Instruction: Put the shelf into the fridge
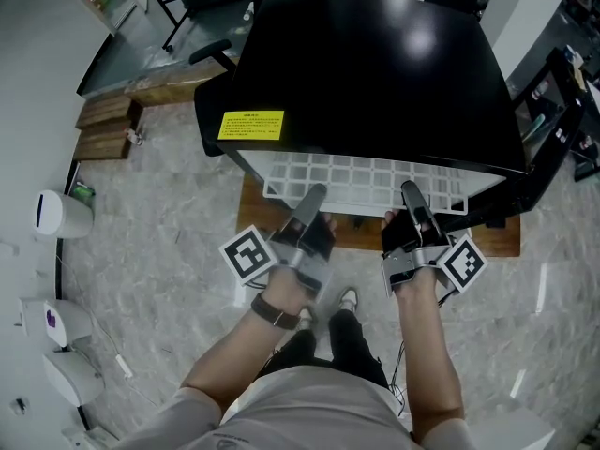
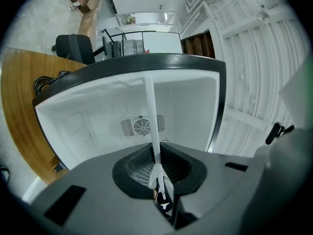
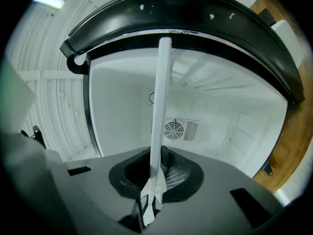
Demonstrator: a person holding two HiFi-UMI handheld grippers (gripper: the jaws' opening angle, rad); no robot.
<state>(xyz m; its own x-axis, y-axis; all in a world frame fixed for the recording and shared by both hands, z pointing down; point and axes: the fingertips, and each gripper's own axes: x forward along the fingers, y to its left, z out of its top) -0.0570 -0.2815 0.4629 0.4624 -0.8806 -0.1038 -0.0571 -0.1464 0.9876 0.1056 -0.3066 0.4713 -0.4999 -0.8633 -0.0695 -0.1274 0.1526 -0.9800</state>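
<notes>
White shelf (image 1: pixel 366 182), one, in left gripper (image 1: pixel 312 196), right gripper (image 1: pixel 412 191); one fridge (image 1: pixel 375 73).

Fridge (image 1: pixel 309 143) cavity open beyond shelf (image 1: pixel 366 181), rear wall (image 2: pixel 93 126) with fan grille (image 2: pixel 142 127) closing far end, black top (image 1: pixel 394 54) overhead, open door (image 1: pixel 553 139) flanking right side

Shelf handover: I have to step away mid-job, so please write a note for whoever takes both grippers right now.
Left gripper: shut on the shelf, at the left of its front edge.
Right gripper: shut on the same front edge, at the right.
Shelf: white wire grid, carried between both grippers, partly inside the open fridge; its front rows stick out.
Done: shelf lifted and started into the cavity.
Left: probably slide it in toward the back wall with the fan vent, seat it, then open both grippers.
</notes>
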